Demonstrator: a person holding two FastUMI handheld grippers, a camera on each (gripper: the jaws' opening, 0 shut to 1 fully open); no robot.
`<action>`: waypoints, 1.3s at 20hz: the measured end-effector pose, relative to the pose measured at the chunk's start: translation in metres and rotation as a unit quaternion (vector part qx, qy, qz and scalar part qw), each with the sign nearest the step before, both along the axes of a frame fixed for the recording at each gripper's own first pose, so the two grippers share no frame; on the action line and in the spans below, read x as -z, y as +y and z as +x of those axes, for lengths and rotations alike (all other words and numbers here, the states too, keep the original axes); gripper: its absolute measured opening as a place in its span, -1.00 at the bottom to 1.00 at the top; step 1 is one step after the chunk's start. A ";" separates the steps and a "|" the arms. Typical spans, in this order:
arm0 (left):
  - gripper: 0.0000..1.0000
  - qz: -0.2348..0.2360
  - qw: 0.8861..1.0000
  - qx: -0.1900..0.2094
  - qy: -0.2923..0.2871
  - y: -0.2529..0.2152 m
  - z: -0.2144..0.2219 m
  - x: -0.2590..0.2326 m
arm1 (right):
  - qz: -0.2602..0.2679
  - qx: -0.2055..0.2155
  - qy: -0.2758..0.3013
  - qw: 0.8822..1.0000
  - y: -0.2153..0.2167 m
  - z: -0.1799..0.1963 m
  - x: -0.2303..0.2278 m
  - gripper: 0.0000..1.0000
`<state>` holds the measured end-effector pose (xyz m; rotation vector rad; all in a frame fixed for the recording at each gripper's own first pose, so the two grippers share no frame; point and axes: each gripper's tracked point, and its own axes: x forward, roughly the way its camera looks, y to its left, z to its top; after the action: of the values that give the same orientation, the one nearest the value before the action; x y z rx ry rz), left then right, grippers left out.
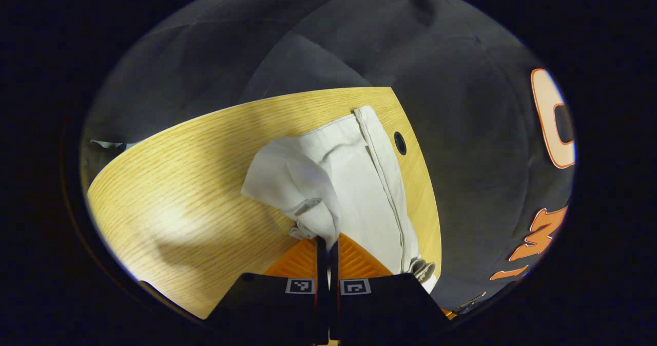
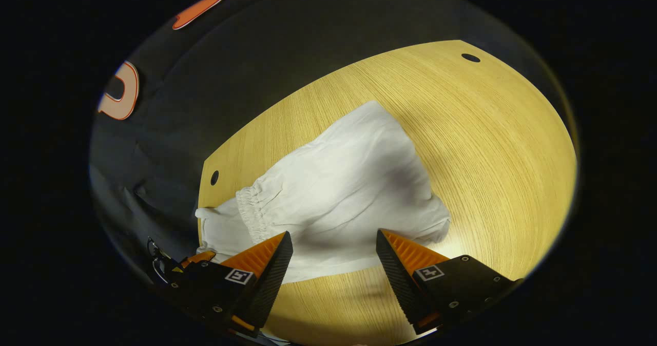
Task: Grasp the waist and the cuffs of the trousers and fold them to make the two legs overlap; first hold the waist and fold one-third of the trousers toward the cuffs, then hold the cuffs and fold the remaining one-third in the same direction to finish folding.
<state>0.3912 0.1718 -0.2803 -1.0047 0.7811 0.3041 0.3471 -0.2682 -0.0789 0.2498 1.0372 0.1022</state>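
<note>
A: Lying where?
B: Resting on the table (image 2: 493, 146), white trousers (image 2: 349, 192), partly folded, bunched at one end.

A: Pointing which way?
B: In the right gripper view, running long from near left, by the table's edge, toward the far middle; gathered elastic band (image 2: 251, 210) sitting at the near left end. In the left gripper view, trousers (image 1: 359, 181) stretching from near to far along the table's (image 1: 195, 181) right side, side seam running lengthwise, far end stopping just short of the far edge.

A: Left gripper (image 1: 327, 248)?
B: Clenched on a bunched fold of the trousers, fingers pressed together with cloth pinched between the tips, lifting it slightly.

A: Right gripper (image 2: 333, 258)?
B: Released, fingers spread wide, hovering over the near edge of the trousers, gripping nothing.

A: Anything around, anything blocking?
B: Small round hole (image 1: 400, 143) in the tabletop just right of the trousers' far end. In the right gripper view, hole (image 2: 214, 177) near the elastic band, another hole (image 2: 470, 57) at the far corner. Black cloth wall (image 2: 231, 69) standing behind the table.
</note>
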 end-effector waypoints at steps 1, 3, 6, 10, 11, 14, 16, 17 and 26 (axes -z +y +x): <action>-0.92 0.003 1.000 0.001 -0.011 -0.001 0.000 -0.009 | 0.000 0.000 -0.002 1.000 -0.002 0.000 -0.001 0.97; -0.92 0.023 0.999 0.012 -0.035 -0.004 -0.001 -0.030 | 0.002 -0.001 -0.004 1.000 -0.005 0.001 -0.001 0.97; -0.92 0.084 0.993 0.047 -0.062 -0.012 0.003 -0.064 | 0.009 -0.004 -0.006 1.000 -0.010 0.003 -0.007 0.97; -0.93 0.153 0.978 0.097 -0.104 -0.044 0.013 -0.112 | 0.015 -0.007 -0.014 1.000 -0.023 0.006 -0.013 0.97; -0.93 0.168 0.973 0.107 -0.112 -0.053 0.016 -0.124 | 0.017 -0.007 -0.014 1.000 -0.027 0.006 -0.014 0.97; -0.93 0.208 0.959 0.134 -0.140 -0.079 0.021 -0.155 | 0.022 -0.003 -0.015 1.000 -0.045 0.010 -0.016 0.97; -0.93 0.215 0.953 0.149 -0.154 -0.102 0.026 -0.169 | 0.027 0.004 -0.016 0.999 -0.063 0.011 -0.020 0.97; -0.93 0.210 0.952 0.156 -0.162 -0.116 0.028 -0.177 | 0.030 0.008 -0.017 0.999 -0.072 0.012 -0.023 0.97; -0.93 0.212 0.935 0.212 -0.192 -0.245 0.050 -0.203 | 0.051 0.032 -0.015 0.998 -0.151 0.033 -0.035 0.97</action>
<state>0.4412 -0.0737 -0.0771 -0.4466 0.5227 -0.0990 0.3799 -0.4190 -0.0438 0.3720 0.9949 0.1011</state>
